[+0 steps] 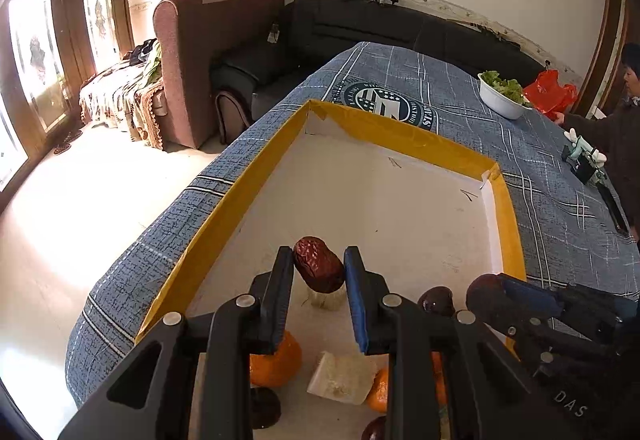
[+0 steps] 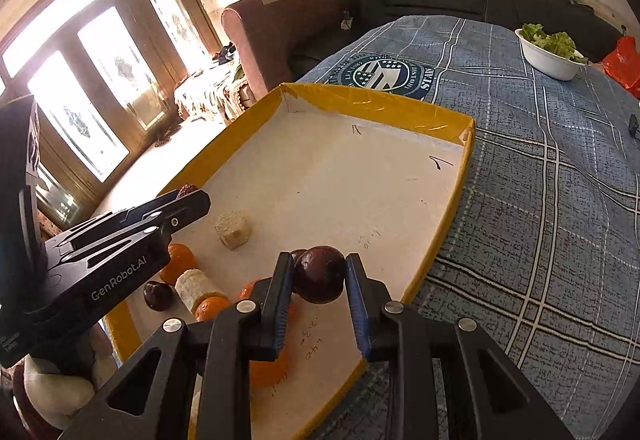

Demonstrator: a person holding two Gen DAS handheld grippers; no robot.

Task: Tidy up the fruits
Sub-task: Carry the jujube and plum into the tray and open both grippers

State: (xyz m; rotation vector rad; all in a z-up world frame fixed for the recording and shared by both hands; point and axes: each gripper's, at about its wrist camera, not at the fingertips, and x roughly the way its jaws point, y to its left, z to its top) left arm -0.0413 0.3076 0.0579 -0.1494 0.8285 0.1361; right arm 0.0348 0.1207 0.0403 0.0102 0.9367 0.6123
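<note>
Left gripper (image 1: 319, 272) clamping red date (image 1: 319, 265), right gripper (image 2: 320, 274) clamping plum (image 2: 320, 274)

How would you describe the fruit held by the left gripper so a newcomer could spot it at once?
Start at the yellow-rimmed white tray on the blue plaid cloth. Near its front end, the left gripper clamps a red date. Unlike the smooth orange tangerines and the round dark plum in the right gripper, it is oblong, wrinkled and reddish-brown.
</note>
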